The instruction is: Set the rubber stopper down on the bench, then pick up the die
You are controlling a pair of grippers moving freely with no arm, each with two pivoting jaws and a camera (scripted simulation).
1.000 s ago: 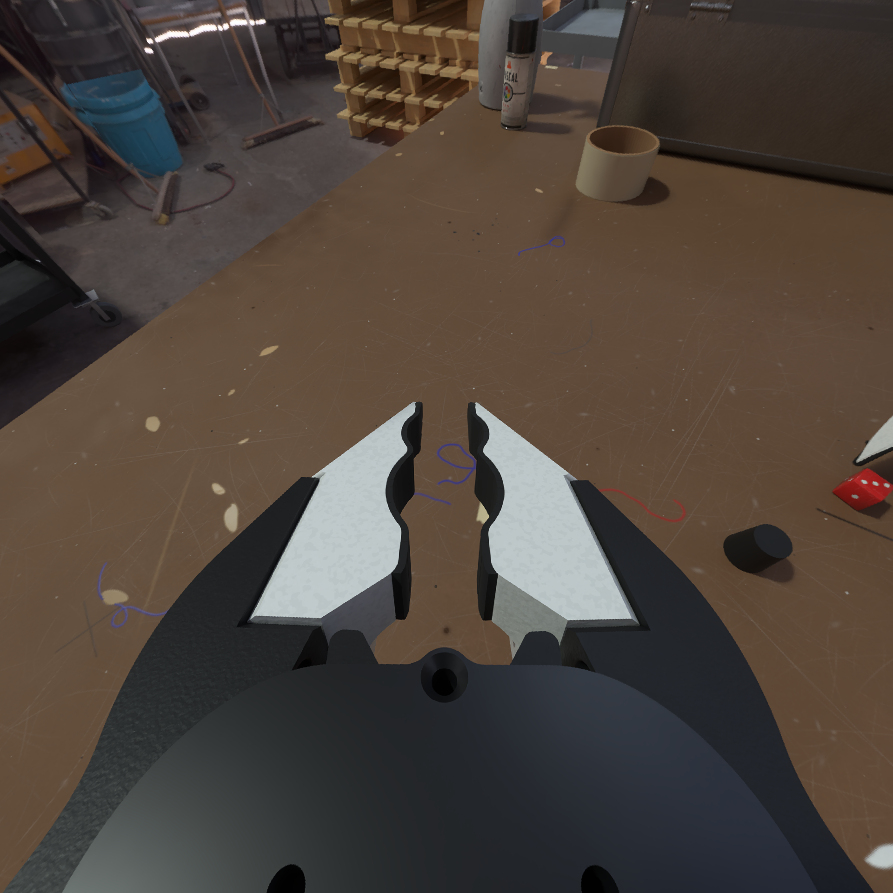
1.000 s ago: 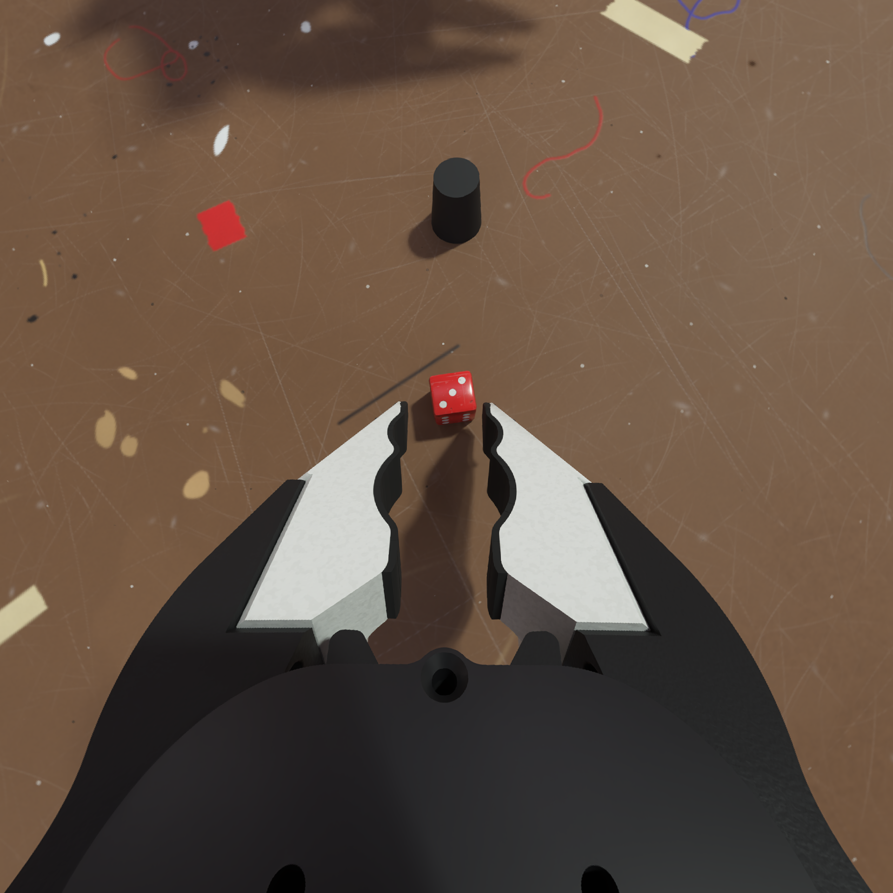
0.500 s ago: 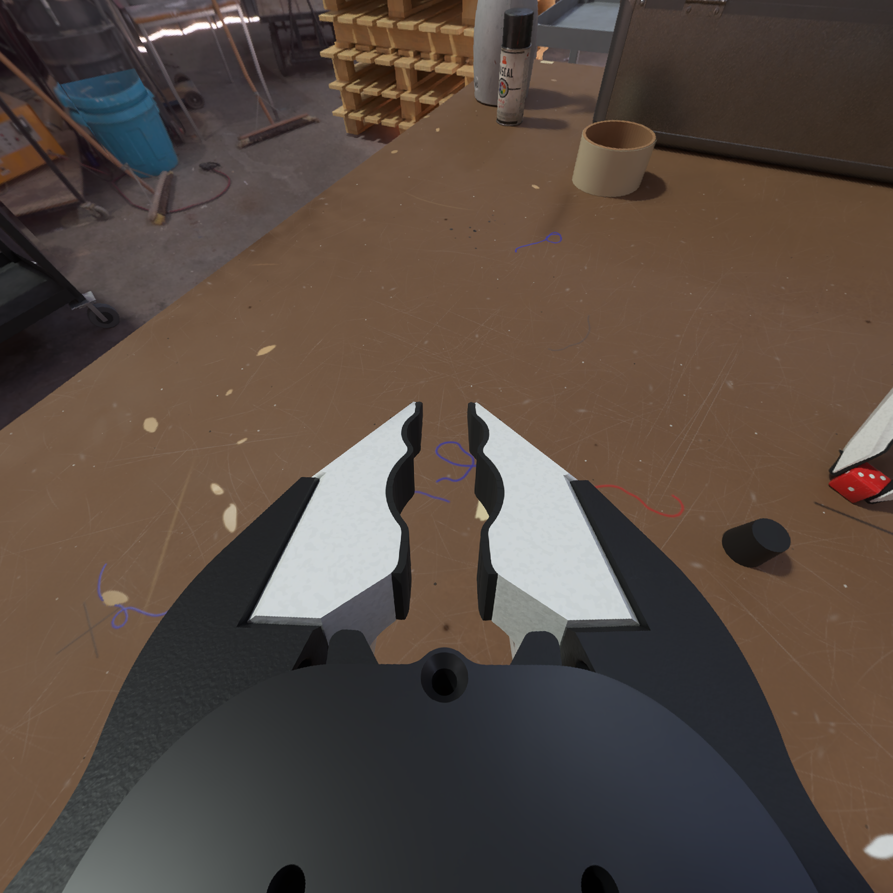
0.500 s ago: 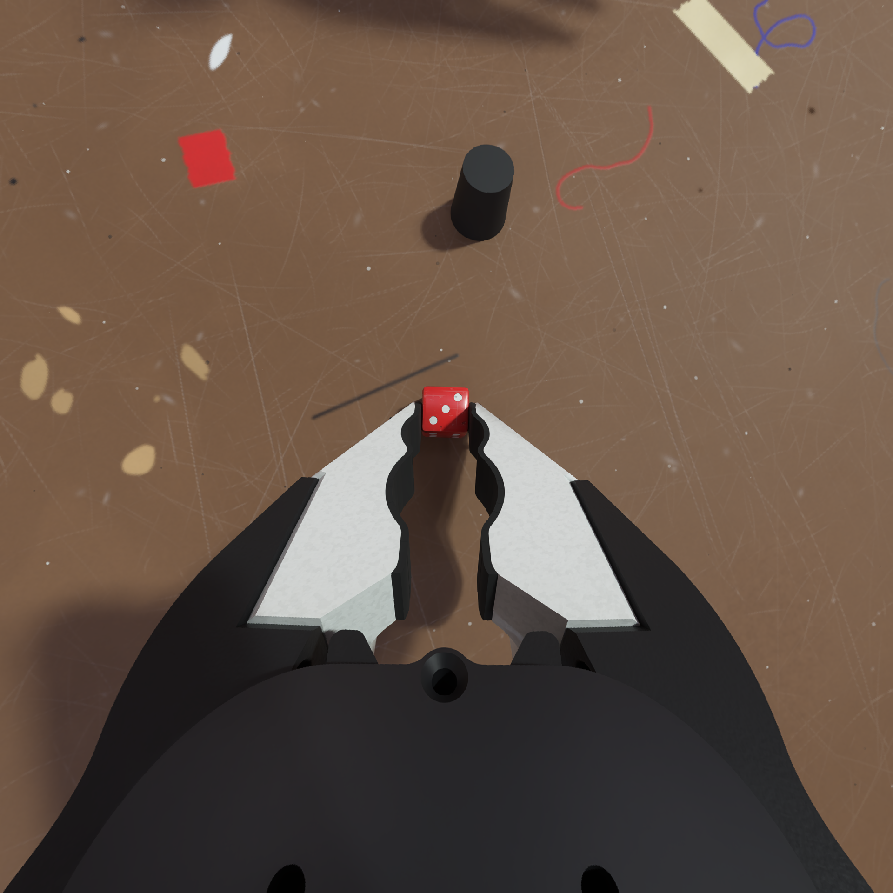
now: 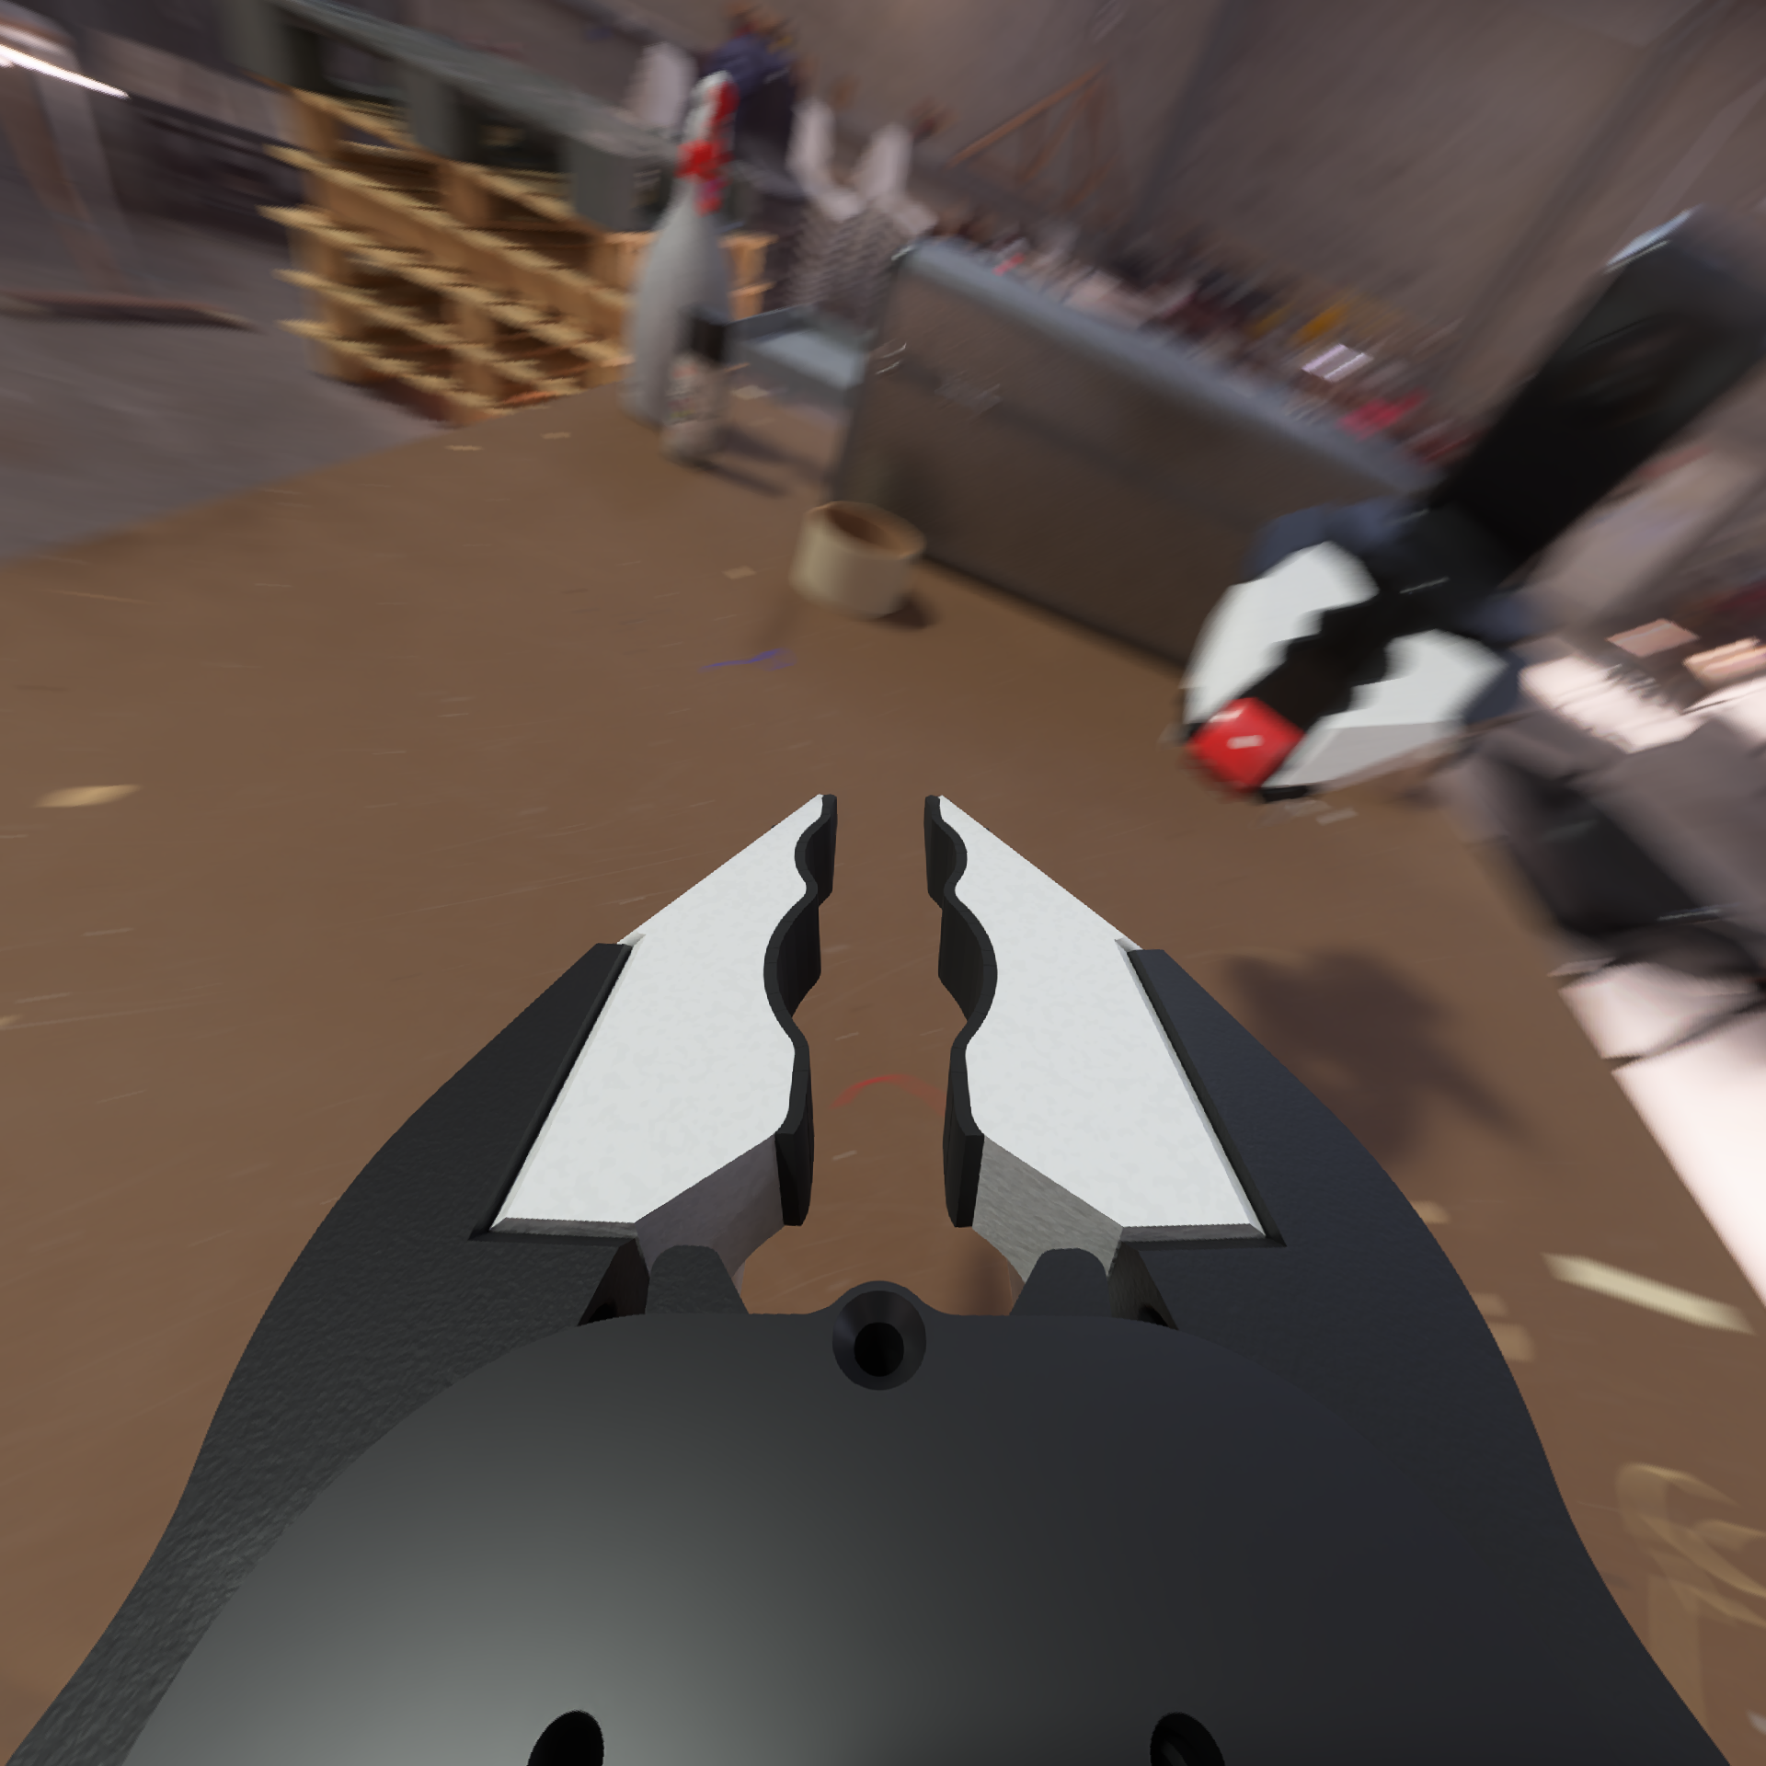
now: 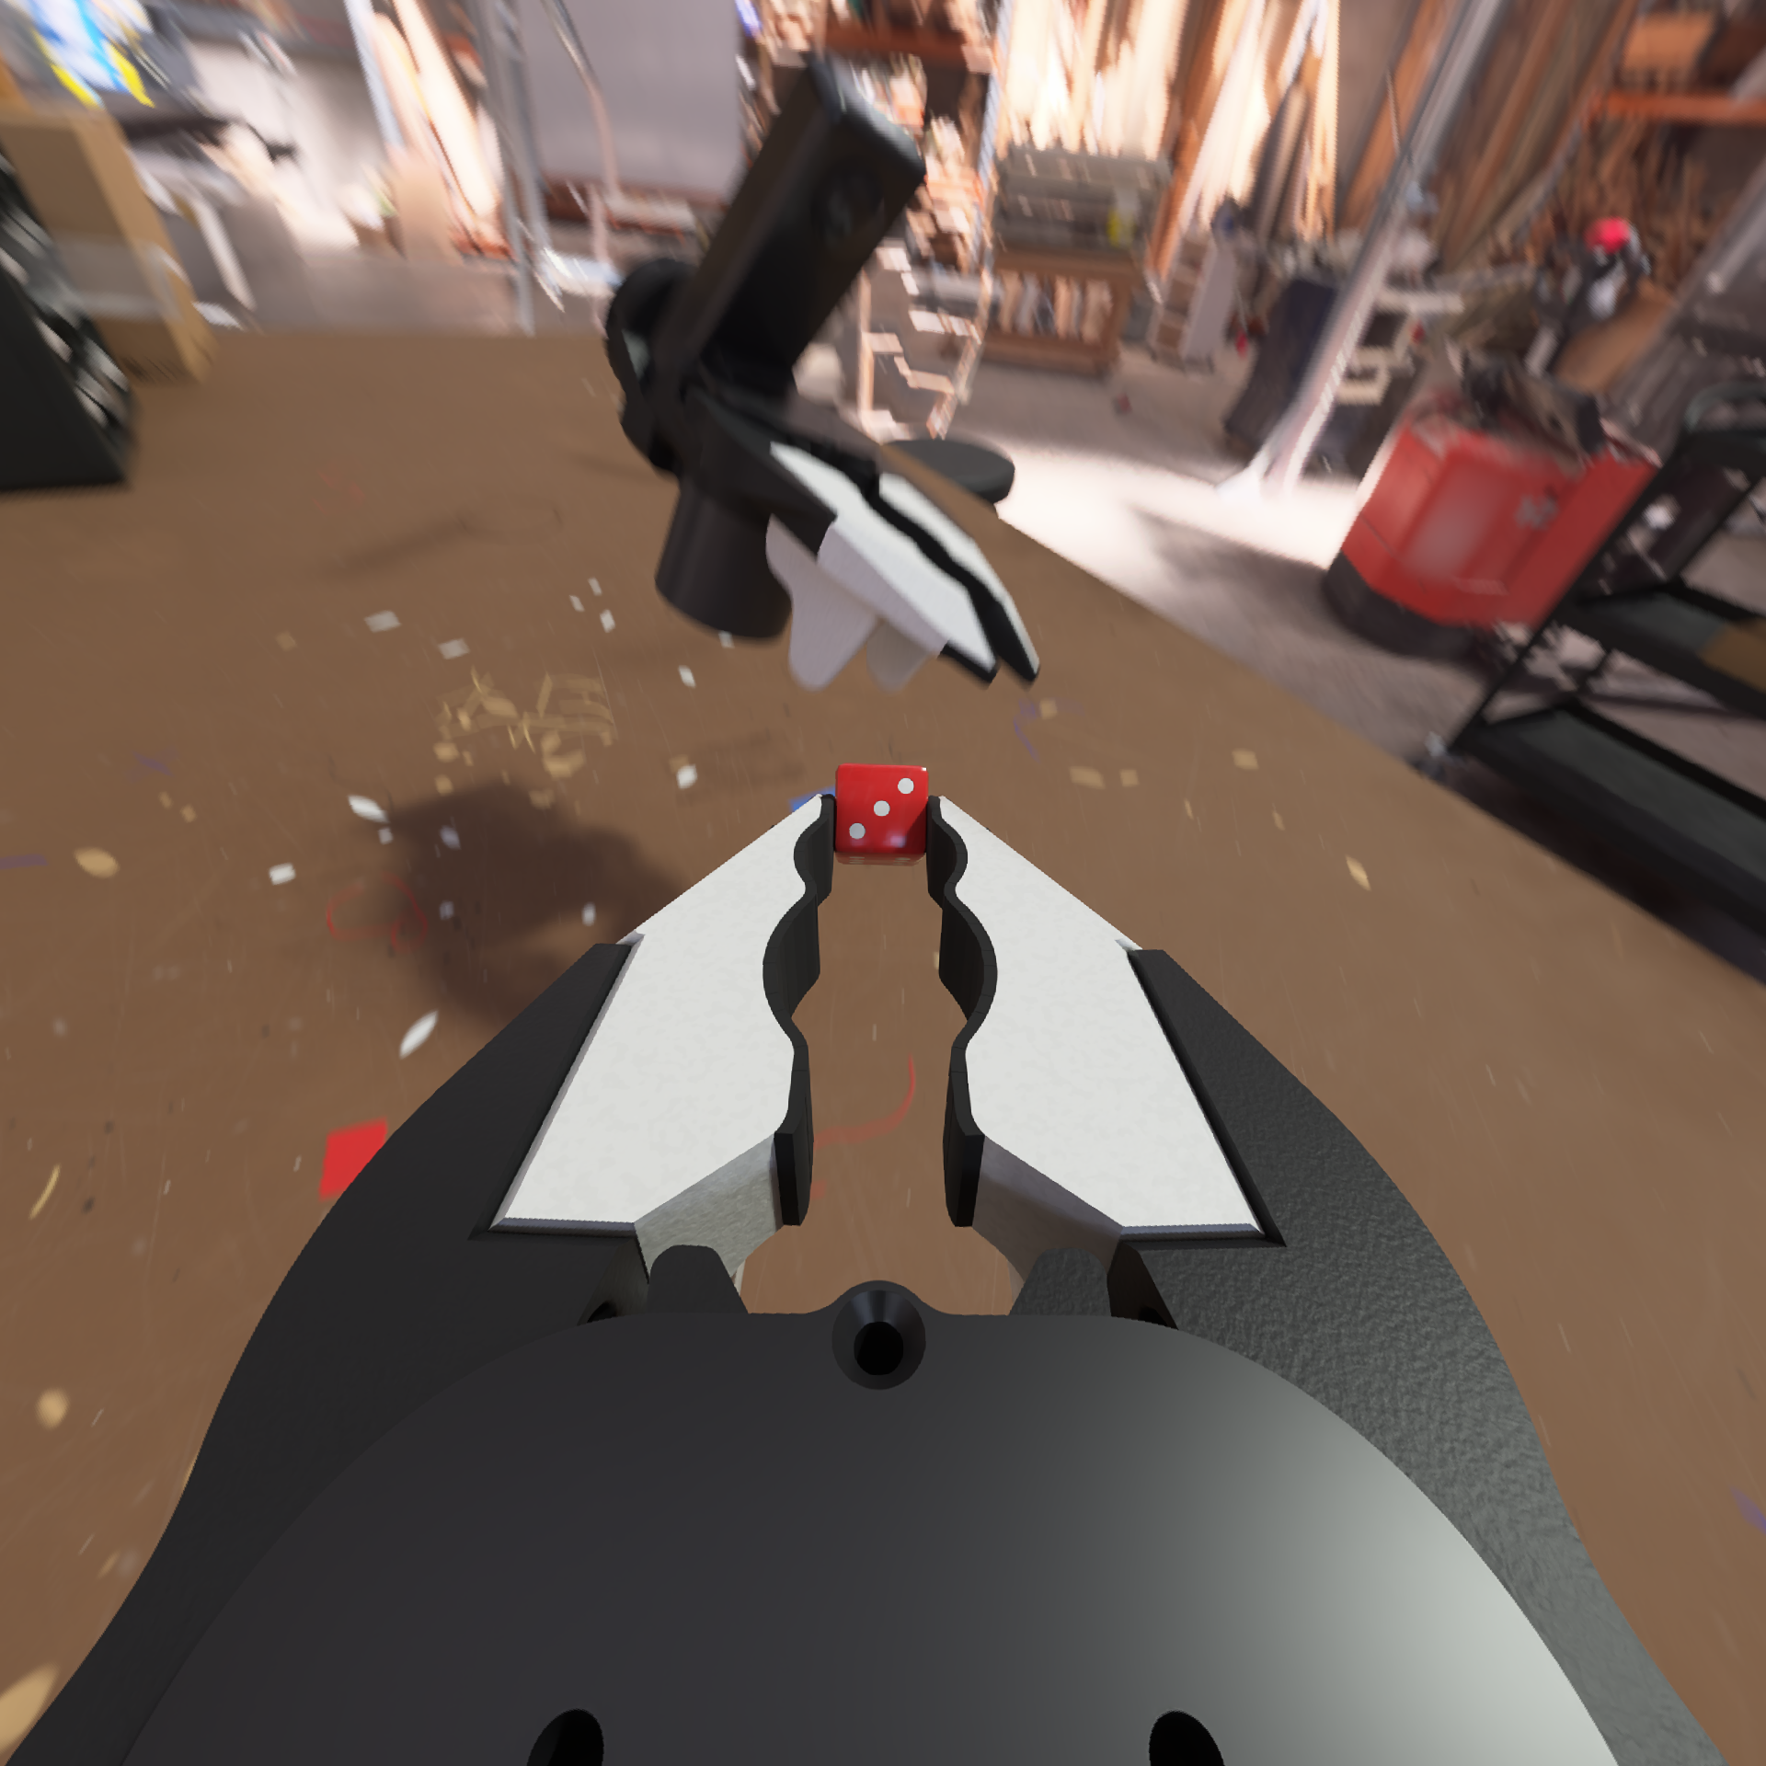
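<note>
The right gripper (image 6: 880, 822) pinches the red die (image 6: 881, 813) at its fingertips, three-pip face up, lifted clear of the desk (image 6: 287, 1003); half a second ago it sat on the surface. A cube, it has no long axis. The left gripper (image 5: 880, 822) hangs empty, fingers apart.

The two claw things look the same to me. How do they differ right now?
The right gripper pinches a red die at its fingertips; the left gripper holds nothing, and bare bench shows through its gap. The right gripper is shut on its load; the left stands slightly open. They share the same build: black bodies and white fingers with wavy black inner edges. Both are above the bench.
</note>
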